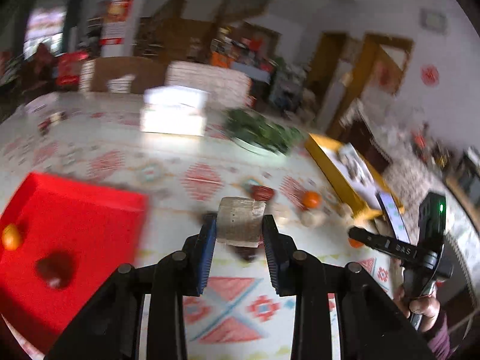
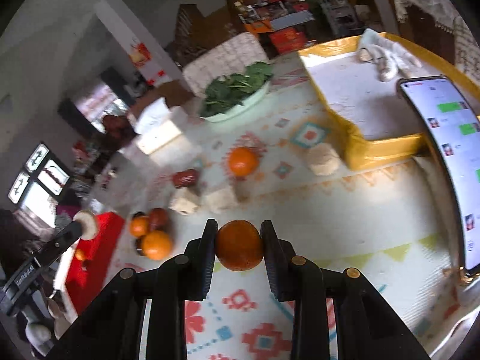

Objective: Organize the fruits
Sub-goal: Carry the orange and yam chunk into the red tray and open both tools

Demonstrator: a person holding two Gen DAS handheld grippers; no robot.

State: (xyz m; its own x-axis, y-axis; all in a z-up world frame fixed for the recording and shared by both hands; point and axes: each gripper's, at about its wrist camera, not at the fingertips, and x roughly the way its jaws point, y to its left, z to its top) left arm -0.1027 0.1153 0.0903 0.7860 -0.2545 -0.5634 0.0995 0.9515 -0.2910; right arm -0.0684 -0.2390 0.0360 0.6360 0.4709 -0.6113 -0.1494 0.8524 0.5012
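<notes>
My left gripper is shut on a beige cake-like block held above the patterned tablecloth; it also shows in the right wrist view. A red tray lies at left, holding a small orange and a dark red fruit. My right gripper is shut on an orange; it shows at right in the left wrist view. Loose on the cloth are an orange, a red date, two oranges with dark fruit, and beige blocks.
A bowl of green leaves stands at the back. A yellow box with a cloth on it sits at right, a lit phone beside it. A white tissue box stands mid-table. Chairs stand beyond the far edge.
</notes>
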